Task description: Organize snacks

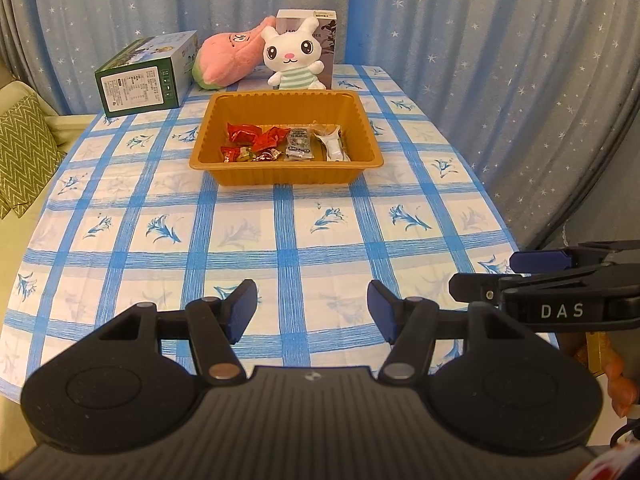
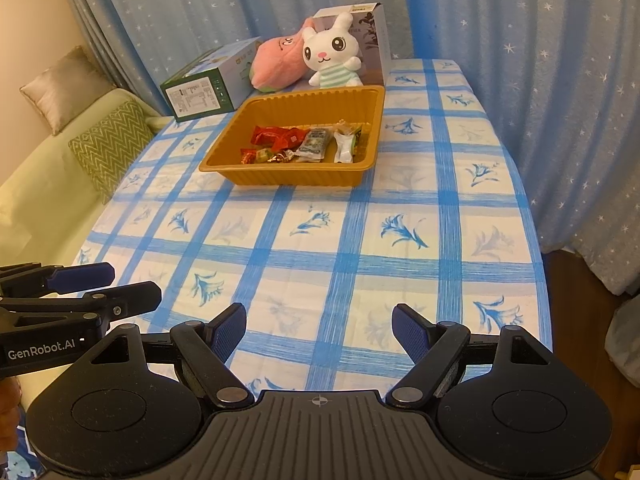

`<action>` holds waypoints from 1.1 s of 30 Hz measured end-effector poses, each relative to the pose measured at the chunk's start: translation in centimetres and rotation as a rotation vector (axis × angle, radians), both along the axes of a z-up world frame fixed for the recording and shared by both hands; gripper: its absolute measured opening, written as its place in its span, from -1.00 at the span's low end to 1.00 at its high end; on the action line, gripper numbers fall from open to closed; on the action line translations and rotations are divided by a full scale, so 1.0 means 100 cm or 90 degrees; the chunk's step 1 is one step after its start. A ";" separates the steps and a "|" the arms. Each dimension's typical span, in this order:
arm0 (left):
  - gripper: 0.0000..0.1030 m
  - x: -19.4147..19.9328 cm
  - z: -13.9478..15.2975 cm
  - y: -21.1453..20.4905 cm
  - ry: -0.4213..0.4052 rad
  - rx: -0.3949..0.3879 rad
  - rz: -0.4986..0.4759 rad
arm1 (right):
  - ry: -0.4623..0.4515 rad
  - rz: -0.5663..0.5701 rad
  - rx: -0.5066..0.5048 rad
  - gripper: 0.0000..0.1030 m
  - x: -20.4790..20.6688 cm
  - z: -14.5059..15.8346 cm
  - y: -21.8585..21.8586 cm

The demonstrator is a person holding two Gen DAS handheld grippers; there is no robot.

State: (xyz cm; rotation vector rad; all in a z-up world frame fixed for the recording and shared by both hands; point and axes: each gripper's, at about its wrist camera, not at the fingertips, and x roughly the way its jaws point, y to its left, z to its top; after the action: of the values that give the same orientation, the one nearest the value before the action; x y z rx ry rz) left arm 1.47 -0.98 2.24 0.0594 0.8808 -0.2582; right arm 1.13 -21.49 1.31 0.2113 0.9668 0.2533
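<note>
Here both the left gripper [image 1: 312,308] and right gripper [image 2: 319,330] gape empty; snacks [image 1: 280,144] half-hidden in tray [image 1: 280,174]

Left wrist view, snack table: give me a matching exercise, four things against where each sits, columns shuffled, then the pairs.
Things:
1. snacks
2. green box
3. white rabbit toy
4. tray

Places:
A. far left corner of the table
B. middle of the checked tablecloth
C. inside the tray
D. just behind the tray's far rim

Pairs: 1-C, 2-A, 3-D, 4-B
</note>
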 end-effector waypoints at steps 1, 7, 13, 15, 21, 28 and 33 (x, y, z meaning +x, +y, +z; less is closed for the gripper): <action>0.14 0.000 0.000 0.000 0.000 0.000 0.000 | 0.000 0.000 0.000 0.55 0.000 0.000 0.000; 0.14 0.000 0.000 0.000 0.000 0.001 0.000 | 0.000 0.000 0.000 0.55 0.000 0.000 -0.001; 0.14 0.000 0.000 0.000 -0.001 0.000 0.000 | 0.000 0.001 0.000 0.55 0.000 0.000 0.000; 0.14 0.001 0.000 0.000 -0.001 0.001 0.001 | 0.000 0.001 0.001 0.55 0.001 0.000 0.000; 0.14 0.000 0.000 0.000 -0.001 0.001 0.000 | 0.001 0.002 0.002 0.55 0.002 -0.001 0.000; 0.14 0.000 0.000 0.000 -0.001 0.001 0.000 | 0.001 0.002 0.001 0.55 0.003 -0.001 0.001; 0.14 0.000 0.000 0.000 -0.001 0.001 0.000 | 0.001 0.002 0.002 0.55 0.003 -0.001 0.001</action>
State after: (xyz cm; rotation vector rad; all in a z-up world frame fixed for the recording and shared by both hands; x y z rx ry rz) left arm 1.49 -0.98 2.20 0.0608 0.8792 -0.2577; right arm 1.39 -21.43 1.19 0.2125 0.9681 0.2568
